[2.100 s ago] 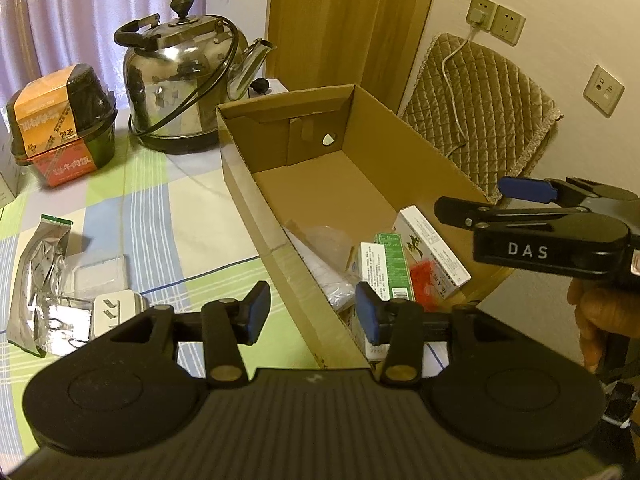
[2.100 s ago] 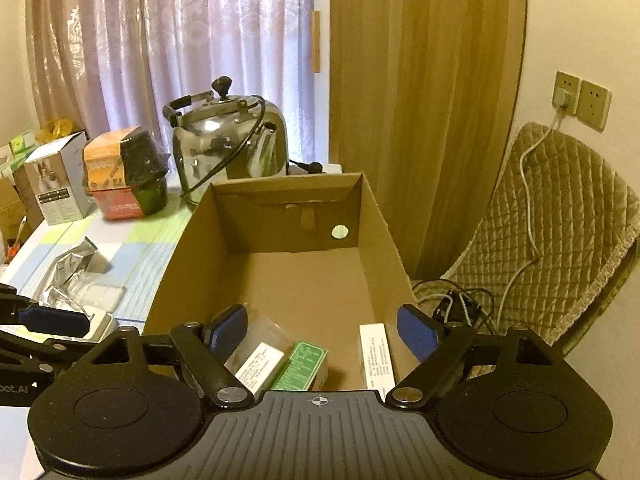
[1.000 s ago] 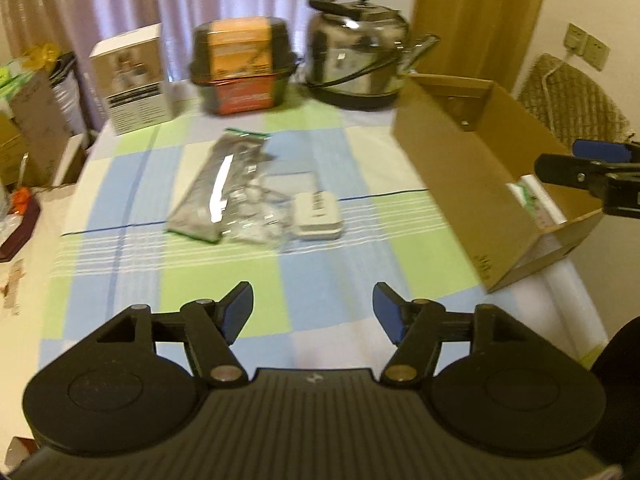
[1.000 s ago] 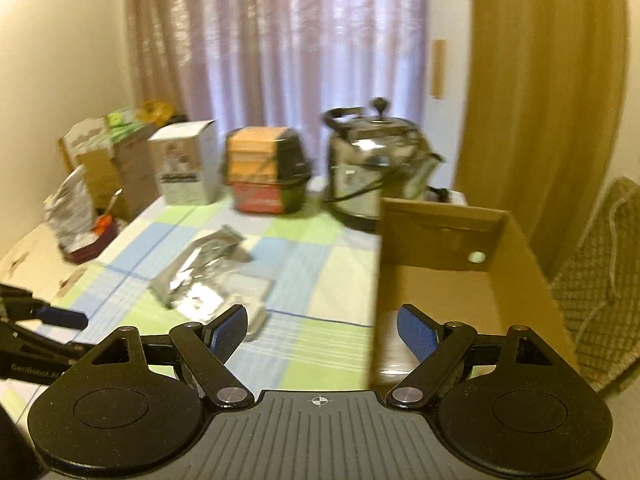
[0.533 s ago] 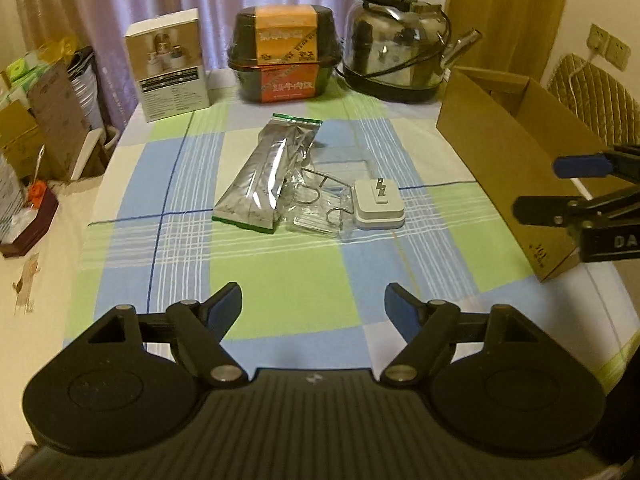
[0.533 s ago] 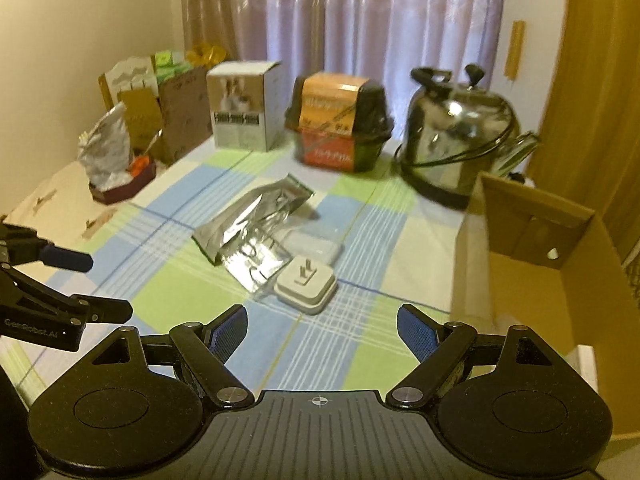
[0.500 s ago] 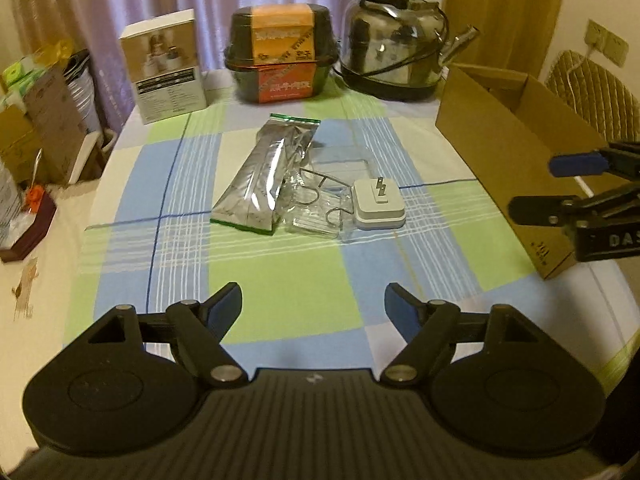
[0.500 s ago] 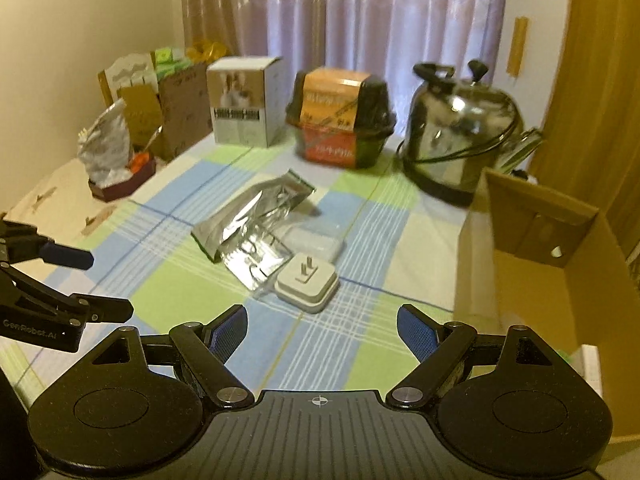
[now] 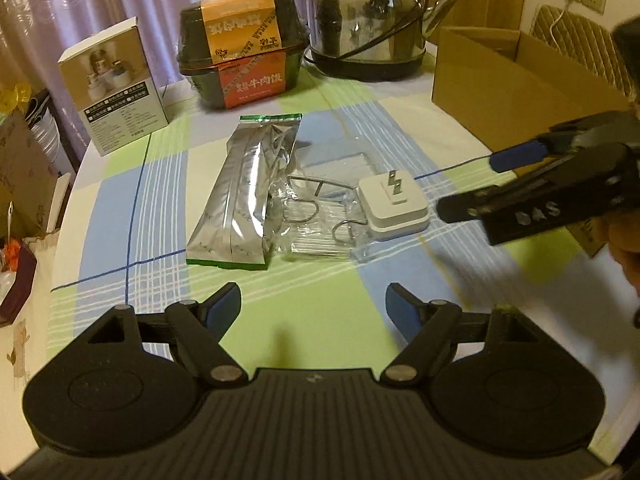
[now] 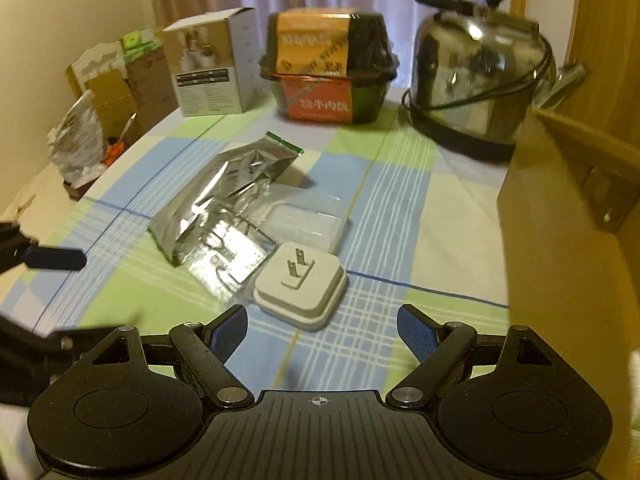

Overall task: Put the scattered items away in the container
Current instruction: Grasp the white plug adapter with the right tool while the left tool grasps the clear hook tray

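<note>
A white plug adapter (image 9: 394, 206) (image 10: 301, 284) lies prongs-up on the checked cloth, beside a clear packet of wire hooks (image 9: 316, 220) (image 10: 224, 250) and a silver foil pouch (image 9: 246, 196) (image 10: 224, 184). A clear plastic case (image 10: 306, 220) lies just behind the adapter. The cardboard box (image 9: 520, 76) (image 10: 560, 208) stands at the right. My left gripper (image 9: 314, 312) is open and empty, short of the pouch. My right gripper (image 10: 322, 330) is open and empty, just in front of the adapter; it also shows in the left wrist view (image 9: 480, 184), right of the adapter.
At the back stand a steel kettle (image 9: 372, 32) (image 10: 476, 68), a black food tub with an orange label (image 9: 244, 56) (image 10: 328, 64) and a white carton (image 9: 114, 84) (image 10: 210, 64). Boxes and a bag (image 10: 74, 140) sit off the table's left edge.
Both grippers have moved forward and lower towards the scattered items. The right one has closed in on the white adapter. Both stay open and empty.
</note>
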A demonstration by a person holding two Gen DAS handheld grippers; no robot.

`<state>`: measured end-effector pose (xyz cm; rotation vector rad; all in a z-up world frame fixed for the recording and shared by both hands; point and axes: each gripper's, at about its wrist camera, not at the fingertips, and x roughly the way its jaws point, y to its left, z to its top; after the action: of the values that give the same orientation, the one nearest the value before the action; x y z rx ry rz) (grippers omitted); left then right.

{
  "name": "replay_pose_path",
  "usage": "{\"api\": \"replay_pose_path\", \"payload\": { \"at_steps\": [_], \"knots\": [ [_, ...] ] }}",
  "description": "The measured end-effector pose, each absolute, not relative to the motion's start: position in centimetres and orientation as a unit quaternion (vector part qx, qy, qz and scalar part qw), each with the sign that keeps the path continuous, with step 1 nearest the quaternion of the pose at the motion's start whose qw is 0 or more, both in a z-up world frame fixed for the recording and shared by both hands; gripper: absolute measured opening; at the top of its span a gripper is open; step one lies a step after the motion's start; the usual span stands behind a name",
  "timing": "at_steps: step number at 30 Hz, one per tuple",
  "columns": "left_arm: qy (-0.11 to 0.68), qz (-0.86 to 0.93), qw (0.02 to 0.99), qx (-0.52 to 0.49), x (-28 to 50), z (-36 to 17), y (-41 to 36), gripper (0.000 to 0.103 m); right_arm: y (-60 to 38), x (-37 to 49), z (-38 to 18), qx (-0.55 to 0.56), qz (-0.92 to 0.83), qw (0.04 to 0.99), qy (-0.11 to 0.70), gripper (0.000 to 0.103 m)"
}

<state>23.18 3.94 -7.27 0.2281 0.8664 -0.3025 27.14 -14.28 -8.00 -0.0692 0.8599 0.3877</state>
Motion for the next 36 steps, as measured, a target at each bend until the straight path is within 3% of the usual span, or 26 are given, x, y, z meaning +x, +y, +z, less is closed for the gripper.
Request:
{"api": "replay_pose_path", "payload": {
  "at_steps": [12,32,33,36],
  "knots": [
    [0.414,-0.14,0.894,0.097,25.0,-8.7,4.3,0.077,-11.7,31.1,-12.0,-0.002,0.159,0.895,0.416,0.087],
    [0.382,-0.161,0.9,0.137,26.3,-9.0,1.9,0.08,-12.5,31.7,-13.6,-0.014,0.155,0.894,0.421,0.081],
    [0.381,-0.162,0.899,0.145,26.3,-9.1,1.8,0.08,-12.7,31.8,-13.8,-0.012,0.154,0.894,0.42,0.069],
    [0.378,-0.168,0.898,0.154,26.4,-9.3,1.3,0.08,-13.8,31.4,-13.6,-0.007,0.143,0.897,0.417,0.069]
  ]
}}
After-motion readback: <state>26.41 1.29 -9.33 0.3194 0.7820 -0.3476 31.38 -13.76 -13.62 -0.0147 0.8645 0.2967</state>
